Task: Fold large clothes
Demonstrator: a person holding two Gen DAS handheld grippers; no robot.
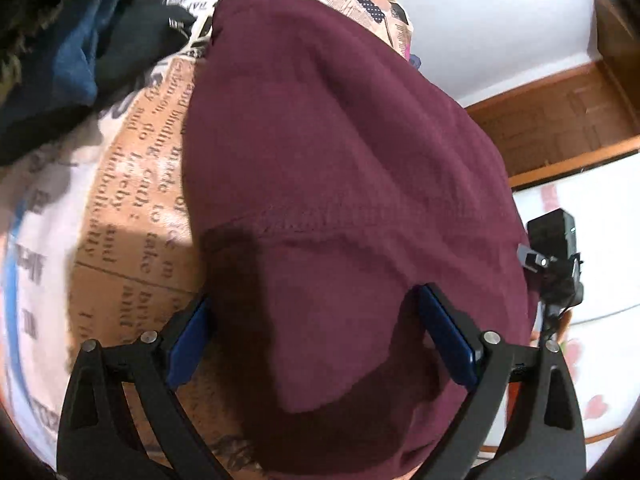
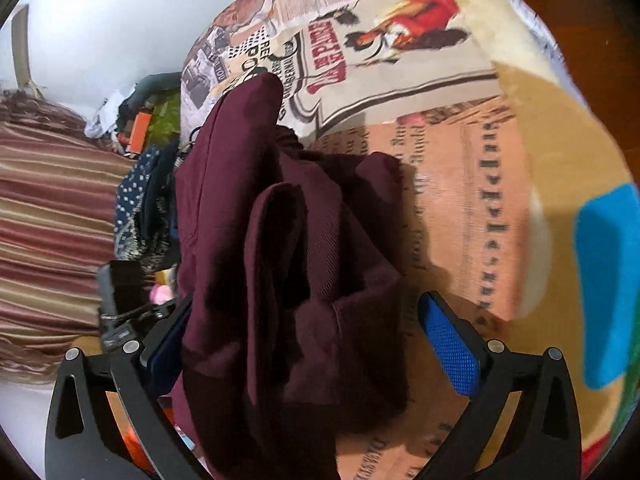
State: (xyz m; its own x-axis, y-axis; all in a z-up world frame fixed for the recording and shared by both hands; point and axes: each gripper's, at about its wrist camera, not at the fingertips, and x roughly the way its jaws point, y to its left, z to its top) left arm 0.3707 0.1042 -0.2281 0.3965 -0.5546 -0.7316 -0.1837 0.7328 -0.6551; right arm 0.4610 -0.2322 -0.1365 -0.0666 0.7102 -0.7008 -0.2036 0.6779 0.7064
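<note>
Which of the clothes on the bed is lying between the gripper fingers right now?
The maroon garment, spread between both grippers' open fingers. The blue denim garment and black garment lie heaped apart at the newspaper-print bedspread's far edge.

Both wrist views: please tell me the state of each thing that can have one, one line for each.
Maroon garment: partly folded, bunched in thick layers, lying on the printed blanket.
Left gripper: jaws open, garment between them.
Right gripper: jaws open, garment between them.
Dark clothes pile: unfolded, heaped.

One maroon garment (image 1: 340, 200), two tools, one printed bedspread (image 2: 460, 200)
</note>
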